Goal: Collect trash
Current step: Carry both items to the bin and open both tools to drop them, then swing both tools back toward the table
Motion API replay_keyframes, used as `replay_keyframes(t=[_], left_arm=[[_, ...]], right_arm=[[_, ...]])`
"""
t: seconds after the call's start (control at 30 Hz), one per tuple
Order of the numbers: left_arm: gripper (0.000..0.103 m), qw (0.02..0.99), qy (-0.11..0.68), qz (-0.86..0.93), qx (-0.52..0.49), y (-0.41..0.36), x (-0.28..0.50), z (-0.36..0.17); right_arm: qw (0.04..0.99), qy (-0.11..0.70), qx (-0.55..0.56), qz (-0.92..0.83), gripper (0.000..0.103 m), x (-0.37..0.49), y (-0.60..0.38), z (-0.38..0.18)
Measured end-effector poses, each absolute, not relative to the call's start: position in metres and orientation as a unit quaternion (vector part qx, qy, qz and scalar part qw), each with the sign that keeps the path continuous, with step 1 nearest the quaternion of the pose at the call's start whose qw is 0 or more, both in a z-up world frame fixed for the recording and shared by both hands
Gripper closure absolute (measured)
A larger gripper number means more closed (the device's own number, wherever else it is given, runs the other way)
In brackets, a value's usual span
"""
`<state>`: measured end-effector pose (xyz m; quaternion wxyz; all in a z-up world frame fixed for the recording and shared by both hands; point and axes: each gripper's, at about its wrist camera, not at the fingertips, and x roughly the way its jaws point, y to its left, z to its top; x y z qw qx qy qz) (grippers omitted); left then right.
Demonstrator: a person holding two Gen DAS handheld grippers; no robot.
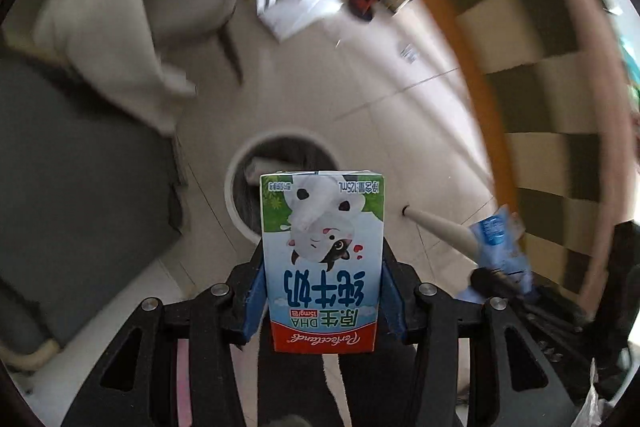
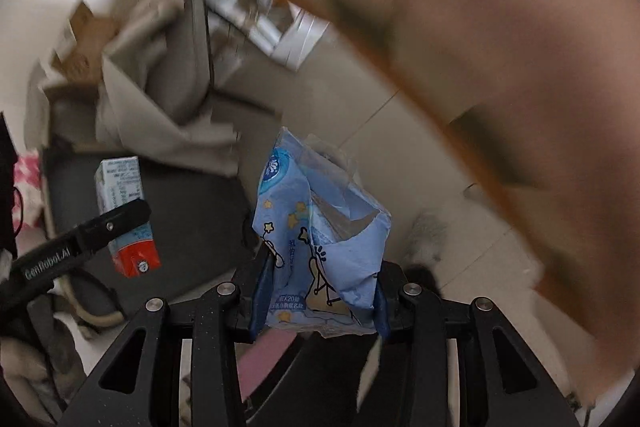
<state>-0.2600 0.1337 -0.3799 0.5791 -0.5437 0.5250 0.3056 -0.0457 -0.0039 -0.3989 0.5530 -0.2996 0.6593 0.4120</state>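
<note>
Both fisheye views are daylit and soft, with dark rounded corners and bent edges. The printed white milk carton [image 1: 322,259] and crumpled blue tissue packet [image 2: 320,247] stay sharp; the checkered round tabletop [image 1: 552,99] and background smear with motion blur.

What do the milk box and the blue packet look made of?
Milk carton: coated paperboard, likely; flat printed faces, sharp folded edges, slight sheen. Blue packet: thin soft plastic film, probably a tissue wrapper; it crumples, with a clear torn flap at its top.
</note>
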Motion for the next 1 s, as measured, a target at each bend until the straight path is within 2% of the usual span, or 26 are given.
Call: replay_keyframes(t=[0.1,0.17,0.2,0.23,0.33,0.4,0.47,0.73,1.0], left_arm=[[0.056,0.551,0.512,0.298,-0.588,0.138,-0.274,-0.451],[0.04,0.538,0.506,0.298,-0.604,0.138,-0.283,-0.493],[0.026,0.529,0.503,0.303,-0.613,0.139,-0.289,-0.514],[0.016,0.522,0.499,0.307,-0.62,0.139,-0.292,-0.528],[0.014,0.506,0.486,0.316,-0.638,0.139,-0.305,-0.562],[0.014,0.508,0.49,0.331,-0.626,0.137,-0.31,-0.572],[0.014,0.512,0.502,0.346,-0.605,0.134,-0.313,-0.575],[0.014,0.509,0.552,0.422,-0.508,0.122,-0.323,-0.562],[0.014,0.52,0.568,0.428,-0.472,0.109,-0.32,-0.503]], right_arm=[[0.529,0.667,-0.326,0.411,0.06,-0.063,0.005,-0.478],[0.514,0.672,-0.335,0.414,0.057,-0.073,0.01,-0.525],[0.505,0.676,-0.341,0.415,0.054,-0.077,0.012,-0.547],[0.497,0.679,-0.344,0.416,0.052,-0.08,0.015,-0.564],[0.469,0.698,-0.34,0.42,0.032,-0.088,0.022,-0.62],[0.452,0.707,-0.344,0.422,0.011,-0.091,0.03,-0.65],[0.452,0.702,-0.355,0.421,0.006,-0.094,0.035,-0.668],[0.486,0.656,-0.414,0.402,0.005,-0.1,0.033,-0.662],[0.535,0.595,-0.448,0.4,0.005,-0.104,0.035,-0.585]])
